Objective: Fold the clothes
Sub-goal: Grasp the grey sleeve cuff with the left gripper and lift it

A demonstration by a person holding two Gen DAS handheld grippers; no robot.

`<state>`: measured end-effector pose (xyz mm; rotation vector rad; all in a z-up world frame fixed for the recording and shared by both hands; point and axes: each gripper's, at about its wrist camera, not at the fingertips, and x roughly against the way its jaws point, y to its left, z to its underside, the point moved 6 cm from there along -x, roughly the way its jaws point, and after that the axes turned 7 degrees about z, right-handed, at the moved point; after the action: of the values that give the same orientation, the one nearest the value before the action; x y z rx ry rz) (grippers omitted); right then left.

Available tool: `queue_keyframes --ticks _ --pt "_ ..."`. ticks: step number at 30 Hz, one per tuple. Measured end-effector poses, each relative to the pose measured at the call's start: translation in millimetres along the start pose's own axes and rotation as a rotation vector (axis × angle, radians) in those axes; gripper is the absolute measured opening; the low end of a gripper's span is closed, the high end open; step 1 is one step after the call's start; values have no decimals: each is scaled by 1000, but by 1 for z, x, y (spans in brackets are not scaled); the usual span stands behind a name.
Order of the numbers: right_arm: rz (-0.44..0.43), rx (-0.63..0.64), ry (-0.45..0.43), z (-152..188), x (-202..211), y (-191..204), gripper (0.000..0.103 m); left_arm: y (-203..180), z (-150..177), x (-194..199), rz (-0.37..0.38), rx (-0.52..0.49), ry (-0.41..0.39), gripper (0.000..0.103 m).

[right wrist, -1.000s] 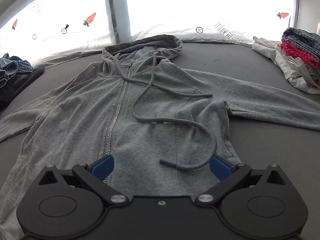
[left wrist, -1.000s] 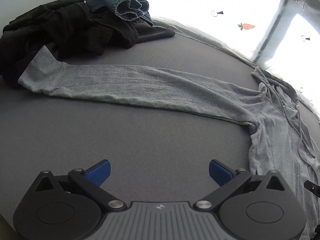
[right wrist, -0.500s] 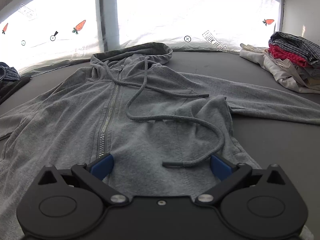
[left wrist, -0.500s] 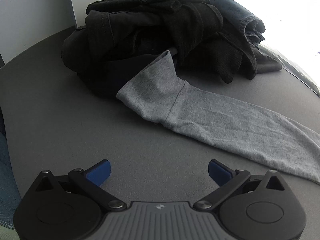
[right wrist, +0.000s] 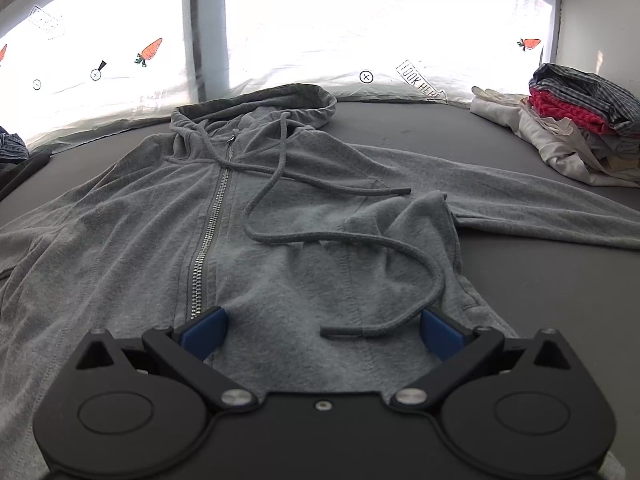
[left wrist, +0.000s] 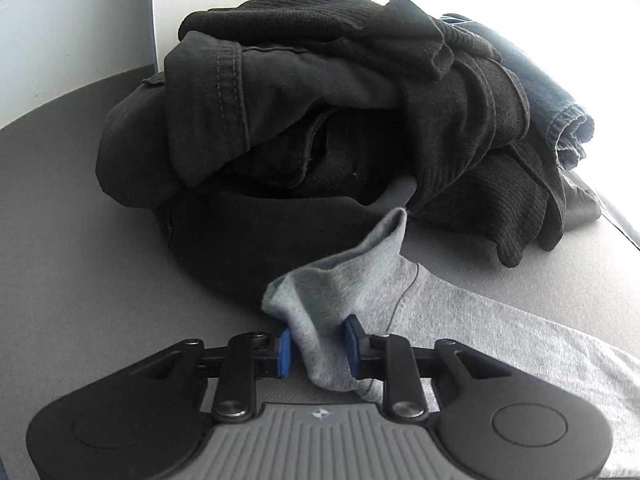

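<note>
A grey zip hoodie (right wrist: 280, 216) lies face up and spread flat on the dark grey table, hood toward the window, its drawstring (right wrist: 360, 240) looping across the chest. Over the hoodie's lower front hangs my right gripper (right wrist: 322, 330), open, with nothing between its blue pads. In the left wrist view, my left gripper (left wrist: 318, 346) is shut on the cuff of the hoodie's grey sleeve (left wrist: 344, 288), which bunches up between the pads. The remainder of that sleeve (left wrist: 520, 344) trails off to the right.
A heap of black clothes (left wrist: 320, 120) with blue denim (left wrist: 560, 112) sits just behind the held cuff. A pile of folded clothes (right wrist: 576, 120), white, red and plaid, lies at the table's far right. A bright window with carrot stickers (right wrist: 150, 50) runs behind.
My left gripper swung from the sleeve's middle to its cuff, moved in and shut on it, lifting the cuff. My right gripper crept slightly forward over the hoodie and stayed open.
</note>
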<state>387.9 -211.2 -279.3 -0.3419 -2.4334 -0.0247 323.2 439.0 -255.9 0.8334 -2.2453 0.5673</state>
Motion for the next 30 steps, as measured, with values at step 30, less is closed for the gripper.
queue_keyframes --ticks 30 --pt "-10 -5 -7 0 0 -2 103 23 47 94 -123 37 -35 6"
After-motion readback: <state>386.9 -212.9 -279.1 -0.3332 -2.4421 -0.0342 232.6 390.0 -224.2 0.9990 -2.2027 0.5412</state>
